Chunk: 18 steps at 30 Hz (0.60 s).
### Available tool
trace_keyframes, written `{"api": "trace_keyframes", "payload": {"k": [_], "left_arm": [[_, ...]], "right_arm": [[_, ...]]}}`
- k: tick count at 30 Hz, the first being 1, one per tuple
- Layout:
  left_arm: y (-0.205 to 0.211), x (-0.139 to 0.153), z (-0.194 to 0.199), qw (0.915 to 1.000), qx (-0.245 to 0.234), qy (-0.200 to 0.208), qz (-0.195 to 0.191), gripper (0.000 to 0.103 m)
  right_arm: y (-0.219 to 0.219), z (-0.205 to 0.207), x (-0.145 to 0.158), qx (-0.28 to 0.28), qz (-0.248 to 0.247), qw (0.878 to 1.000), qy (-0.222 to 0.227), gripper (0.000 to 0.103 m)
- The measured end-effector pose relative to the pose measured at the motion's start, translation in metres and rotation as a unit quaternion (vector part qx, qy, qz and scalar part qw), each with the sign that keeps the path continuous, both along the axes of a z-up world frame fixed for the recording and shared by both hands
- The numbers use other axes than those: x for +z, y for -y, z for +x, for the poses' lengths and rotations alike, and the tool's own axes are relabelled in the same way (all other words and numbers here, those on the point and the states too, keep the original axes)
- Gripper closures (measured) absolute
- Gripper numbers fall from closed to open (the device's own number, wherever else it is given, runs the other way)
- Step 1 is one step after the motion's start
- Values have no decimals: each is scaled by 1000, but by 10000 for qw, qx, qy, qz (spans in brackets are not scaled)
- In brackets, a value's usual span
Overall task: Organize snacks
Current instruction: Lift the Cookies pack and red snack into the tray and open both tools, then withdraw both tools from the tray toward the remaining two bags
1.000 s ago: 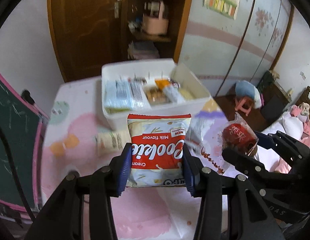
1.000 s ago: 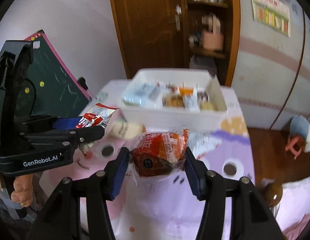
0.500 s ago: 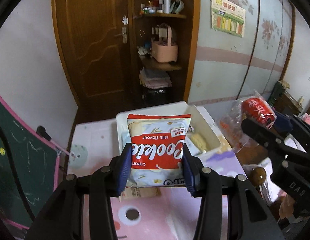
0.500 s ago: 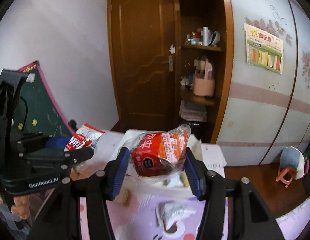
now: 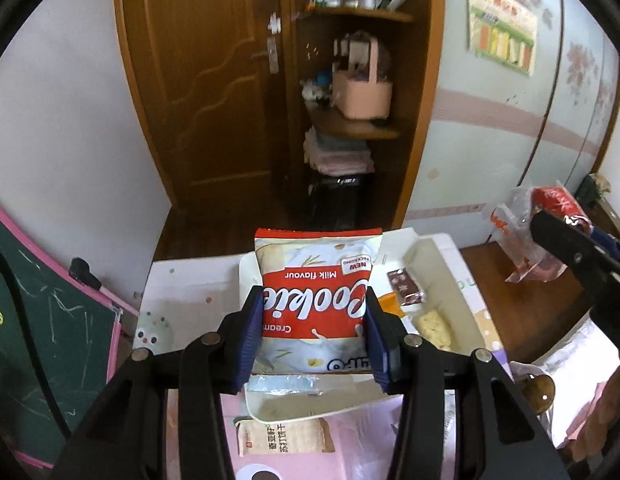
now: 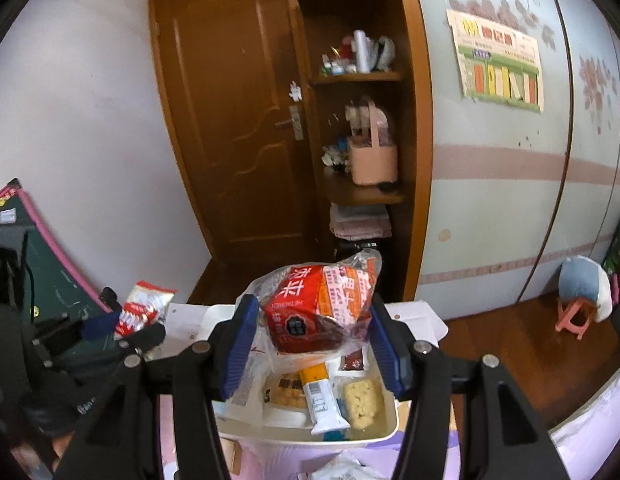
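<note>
- The left tool [image 5: 313, 325] pinches the cookie pack [image 5: 314, 297] by its side edges, held above the near left part of the white bin [image 5: 463, 280]; released here it could land on end and lean against the bin wall.
- The right tool [image 6: 311, 340] squeezes the red pastry bag [image 6: 323, 304] over the bin's middle; its loose film might slip or snag.
- Both tools crowd one bin and could bump.
- The beige pack [image 5: 284, 436] lies on the counter [image 5: 182, 280] near the bin, unsorted.

The cookie packet [image 5: 314, 304] reads, upside down, "Cookie", "Milk flavour", "Cream" and "NEW PACKAGING". The beige packet [image 5: 284, 435] on the table carries Chinese print too small to make out. The red bag [image 6: 319, 312] shows large white Chinese characters and small "NETWEIGHT".
</note>
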<state>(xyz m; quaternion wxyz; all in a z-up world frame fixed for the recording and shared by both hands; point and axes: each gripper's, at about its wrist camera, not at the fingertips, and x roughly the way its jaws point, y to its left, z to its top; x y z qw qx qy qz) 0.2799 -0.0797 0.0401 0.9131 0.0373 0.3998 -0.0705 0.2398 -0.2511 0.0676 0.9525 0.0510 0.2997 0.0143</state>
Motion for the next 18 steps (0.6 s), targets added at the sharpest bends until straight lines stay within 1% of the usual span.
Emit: {"api": "trace_keyframes", "payload": {"k": [3,7,8,9,10,11,12,13,15,18], "left_arm": [[5,-20,17,9999,65,-132,67,58],[11,-45,36,9992,32,-362,174,57],[12,-50,39,9990,1,-410,204,54],[14,-57,43,9986,-58,-476,213,49],[14,-63,42,9983,-89,-523,227,31],[14,-66,44,9981,-90,-546,254,20],[13,-71,45,9980,-12,-522,360,18],[12,-75,44,9980,-15,-517,361,16],[10,-82,43,9978,-37,-581,307,16],[2,-88,39,9973,52,-698,243,16]], "right_arm": [[-4,17,-21,-80,-119,9996,-241,48],[-9,35,-50,-56,-146,9977,-657,48],[-10,39,-60,2,-92,9964,-840,47],[-10,44,-71,90,16,9943,-1061,43],[-10,46,-78,152,103,9925,-1211,40],[-11,46,-86,209,177,9909,-1321,40],[-11,44,-92,226,205,9900,-1377,39],[-10,43,-98,243,179,9894,-1418,38],[-12,39,-107,248,104,9880,-1520,36],[-11,32,-113,294,176,9865,-1604,34]]}}
